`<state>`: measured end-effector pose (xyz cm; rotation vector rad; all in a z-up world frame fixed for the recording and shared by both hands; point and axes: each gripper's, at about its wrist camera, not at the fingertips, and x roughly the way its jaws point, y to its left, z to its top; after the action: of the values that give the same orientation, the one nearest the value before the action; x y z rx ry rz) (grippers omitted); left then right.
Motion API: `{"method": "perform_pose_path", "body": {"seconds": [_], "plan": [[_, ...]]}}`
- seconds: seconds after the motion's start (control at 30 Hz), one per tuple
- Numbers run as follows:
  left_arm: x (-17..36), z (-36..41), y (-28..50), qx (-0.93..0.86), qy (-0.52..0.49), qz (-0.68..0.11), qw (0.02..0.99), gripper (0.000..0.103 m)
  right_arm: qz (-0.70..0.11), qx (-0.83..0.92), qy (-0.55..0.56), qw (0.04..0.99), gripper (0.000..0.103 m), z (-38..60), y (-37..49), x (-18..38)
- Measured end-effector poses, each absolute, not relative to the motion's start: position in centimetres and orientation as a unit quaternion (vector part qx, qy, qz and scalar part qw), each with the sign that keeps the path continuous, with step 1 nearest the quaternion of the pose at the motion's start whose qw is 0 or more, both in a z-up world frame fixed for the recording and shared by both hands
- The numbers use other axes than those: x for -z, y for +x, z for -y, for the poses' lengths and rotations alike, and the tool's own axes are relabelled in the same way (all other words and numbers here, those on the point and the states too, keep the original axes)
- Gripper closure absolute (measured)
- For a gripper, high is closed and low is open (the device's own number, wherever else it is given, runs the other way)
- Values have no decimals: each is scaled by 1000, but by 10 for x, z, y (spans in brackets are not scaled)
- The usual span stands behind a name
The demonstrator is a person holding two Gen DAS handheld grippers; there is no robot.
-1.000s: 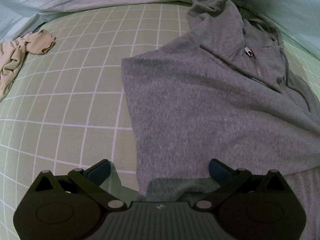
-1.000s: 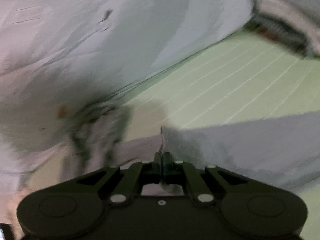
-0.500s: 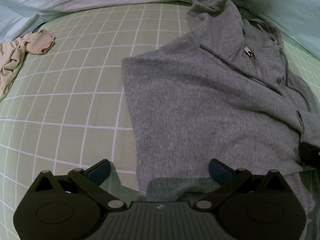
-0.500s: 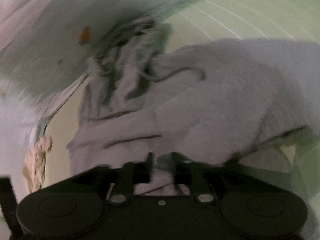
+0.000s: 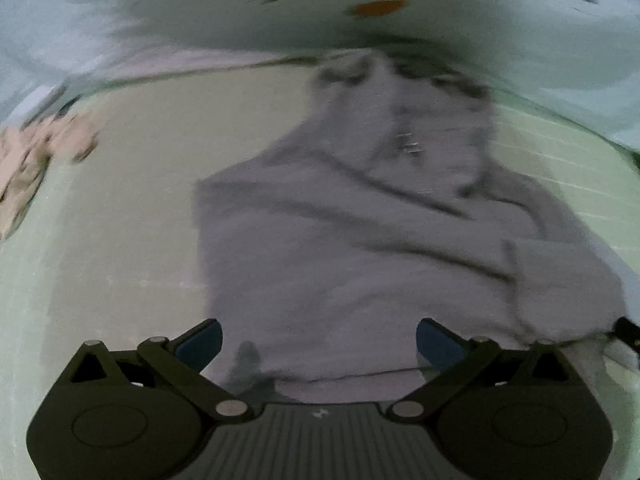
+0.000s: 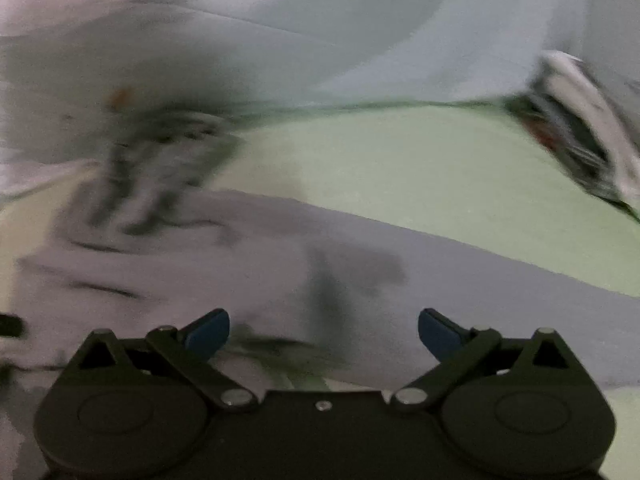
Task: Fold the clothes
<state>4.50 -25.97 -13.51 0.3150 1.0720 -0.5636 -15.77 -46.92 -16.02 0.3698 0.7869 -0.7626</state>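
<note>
On the green bed sheet (image 5: 120, 216), going left to right in your left wrist view: a crumpled beige cloth (image 5: 36, 156) lies at the far left edge, well apart from the hoodie (image 5: 340, 248). The grey hoodie lies spread at the middle, hood toward the pale blue bedding (image 5: 240, 8) at the top, zipper pull faintly visible near the neck. A sleeve is folded across its right side. Frame is motion-blurred; the sheet's grid lines are mostly lost.

Your left tongs (image 5: 318, 344) stand wide over the hoodie's lower hem, jaws easing inward slightly, blue pads clear of the cloth, nothing pinched.

Right wrist view, left to right: blurred hood and drawstrings at the left, grey hoodie body (image 6: 280, 272) across the middle, bare green sheet beyond it, and a stack of folded clothes (image 6: 576, 128) at the far right edge.

Your right tongs (image 6: 324, 330) are opening, jaws spread wide above the grey fabric, holding nothing.
</note>
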Motion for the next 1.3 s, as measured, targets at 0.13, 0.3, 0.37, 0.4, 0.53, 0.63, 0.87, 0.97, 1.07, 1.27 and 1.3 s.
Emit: {"method": "perform_pose_path", "body": {"seconds": [0.13,0.3,0.37,0.4,0.53,0.63,0.87,0.97,1.07,1.27,1.3], "plan": [[134,301,27,320,156,-493,794,25,-372,412,189,810,1,492,-193,171],[144,348,14,382,148,-500,763,47,-371,450,210,785,1,513,-218,184],[151,363,11,390,153,-506,754,47,-368,458,223,778,1,521,-226,189],[155,370,10,390,159,-508,751,47,-368,460,225,776,1,522,-228,190],[169,388,5,393,188,-514,739,45,-370,465,232,770,1,527,-233,197],[175,393,1,394,198,-508,740,48,-377,460,228,771,1,527,-230,199],[154,381,0,402,187,-479,758,97,-385,446,212,780,0,521,-221,202],[138,368,0,398,190,-451,776,98,-377,449,206,784,0,519,-219,204],[123,347,6,390,184,-431,793,98,-369,453,200,787,0,517,-218,205],[109,300,25,346,183,-408,825,98,-353,465,195,788,0,510,-218,207],[108,292,30,335,183,-408,829,98,-353,467,196,787,0,510,-218,207]]}}
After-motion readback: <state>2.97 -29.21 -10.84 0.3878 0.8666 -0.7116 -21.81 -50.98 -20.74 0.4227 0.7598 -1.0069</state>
